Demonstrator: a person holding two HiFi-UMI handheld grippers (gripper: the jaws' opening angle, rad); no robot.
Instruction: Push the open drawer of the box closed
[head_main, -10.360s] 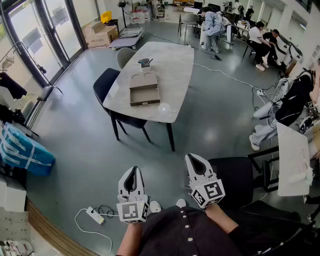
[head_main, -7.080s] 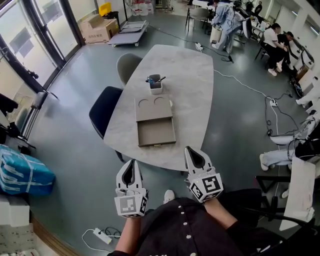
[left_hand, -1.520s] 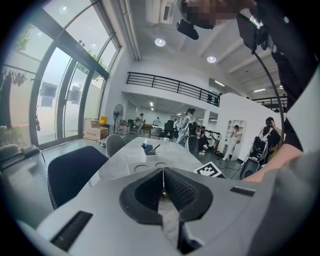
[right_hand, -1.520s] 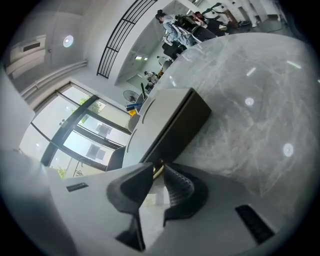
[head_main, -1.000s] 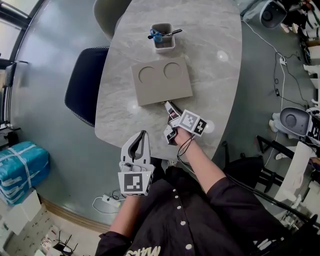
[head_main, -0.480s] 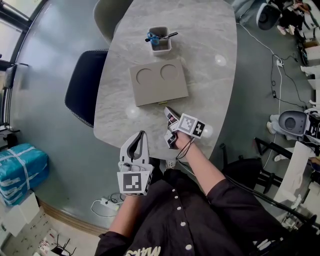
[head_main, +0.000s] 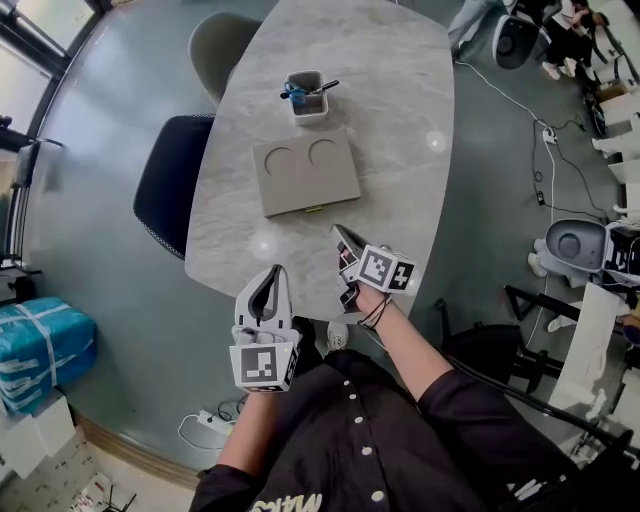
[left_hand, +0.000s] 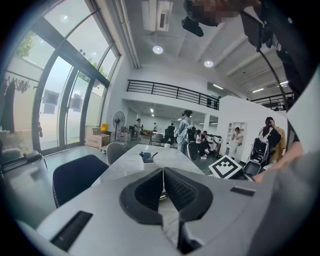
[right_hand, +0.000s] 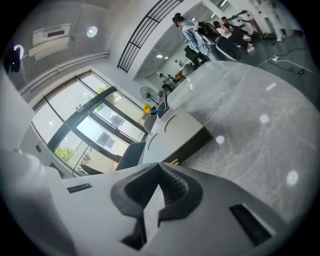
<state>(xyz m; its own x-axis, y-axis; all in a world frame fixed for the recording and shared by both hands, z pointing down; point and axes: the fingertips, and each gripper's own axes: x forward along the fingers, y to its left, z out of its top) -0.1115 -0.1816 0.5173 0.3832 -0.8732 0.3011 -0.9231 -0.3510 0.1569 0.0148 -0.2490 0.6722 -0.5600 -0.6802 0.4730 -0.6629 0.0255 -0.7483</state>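
The flat tan box (head_main: 305, 172) with two round recesses in its lid lies on the marble table (head_main: 400, 110). Its drawer sits flush in the near side, a small brass handle (head_main: 314, 210) showing. In the right gripper view the box (right_hand: 177, 131) lies just ahead of the jaws. My right gripper (head_main: 338, 234) is shut, empty, hovering a short way off the drawer front. My left gripper (head_main: 272, 279) is shut and empty at the table's near edge; its own view looks along the table (left_hand: 130, 167).
A small white cup (head_main: 305, 95) with pens stands behind the box. A dark chair (head_main: 170, 180) and a grey chair (head_main: 222, 45) stand at the table's left. Cables and seated people are at the right. A blue bag (head_main: 45, 345) lies on the floor.
The drawer, open several seconds ago, is now closed. Over the last second my right gripper has drawn back from the drawer front toward me. The left gripper stays put.
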